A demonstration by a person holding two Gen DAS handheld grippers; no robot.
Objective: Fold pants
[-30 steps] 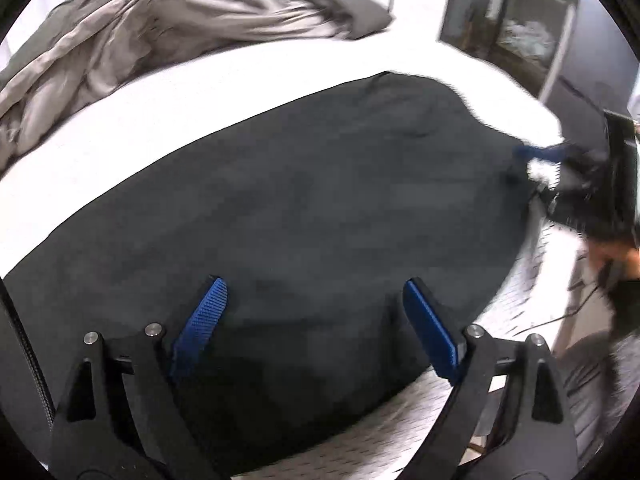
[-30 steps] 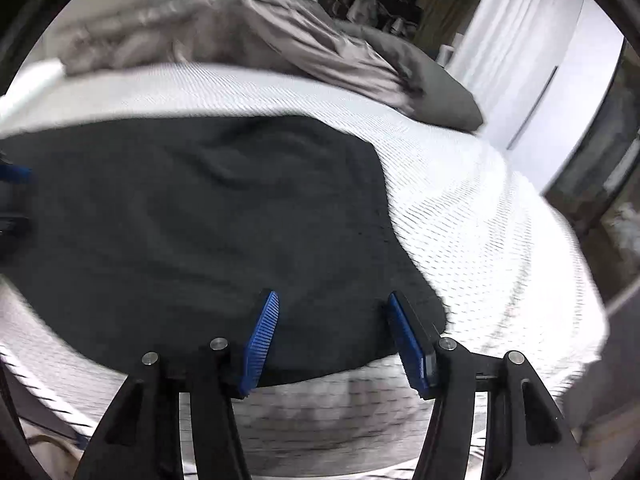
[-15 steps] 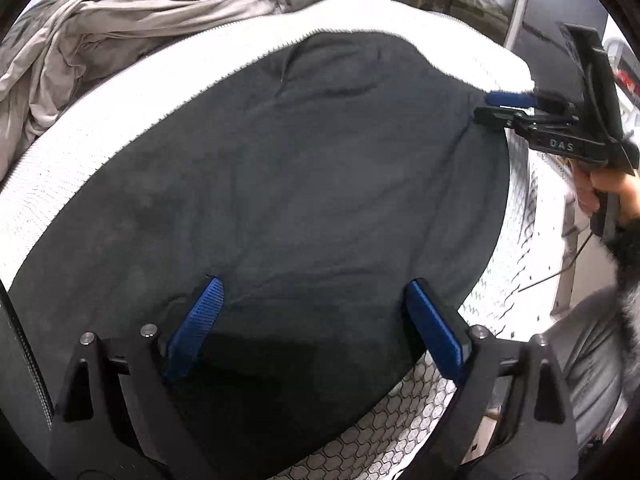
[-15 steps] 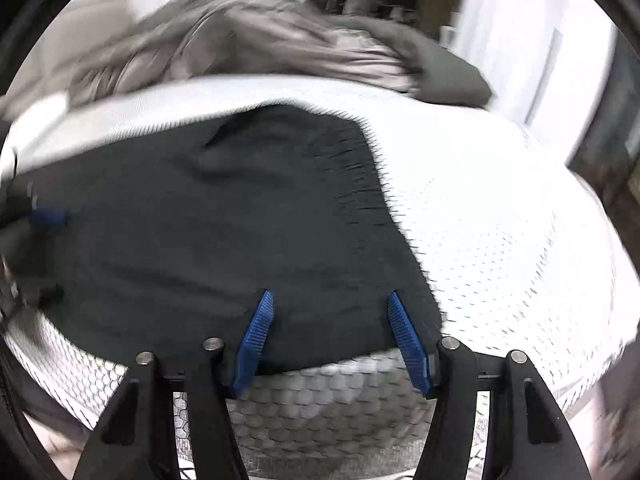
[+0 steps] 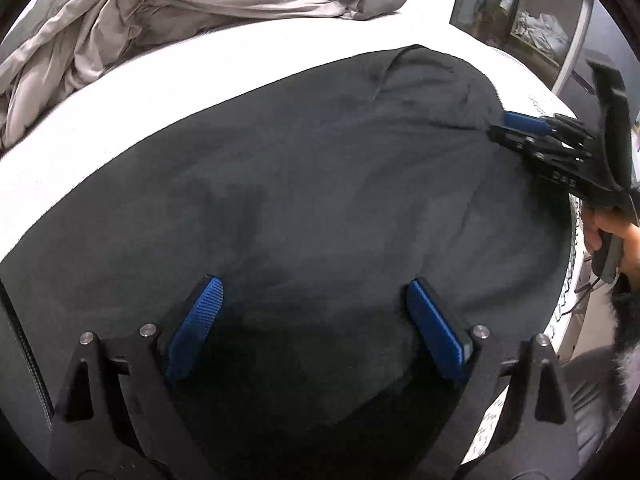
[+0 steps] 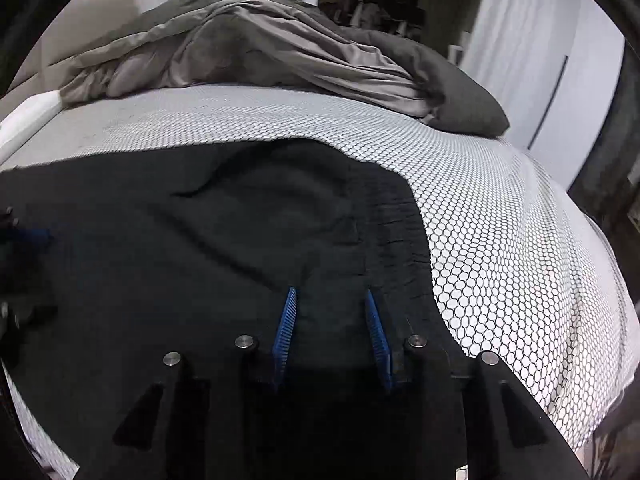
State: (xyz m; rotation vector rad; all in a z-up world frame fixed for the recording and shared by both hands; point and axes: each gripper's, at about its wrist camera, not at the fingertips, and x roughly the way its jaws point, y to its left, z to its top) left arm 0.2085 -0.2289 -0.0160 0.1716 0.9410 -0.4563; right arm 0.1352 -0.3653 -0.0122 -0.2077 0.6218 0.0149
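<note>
While the left gripper (image 5: 312, 316) hangs spread over the black pants (image 5: 320, 184), the right gripper (image 6: 331, 326) has been narrowing, waistband fabric between its pads, contact unclear.

Bed (image 6: 500, 240) covered in a white sheet with a black honeycomb print. Dark pants (image 6: 240, 240) lie spread flat across its near part; a crumpled grey duvet (image 6: 260, 48) is heaped along the far side, apart from the pants.

Both fisheye views bend strongly and go black at the corners. The white bed (image 5: 168, 92) glares, blown out, in the left view's upper left. The dark pants (image 6: 240, 240) lose detail in shadow at bottom centre.
</note>
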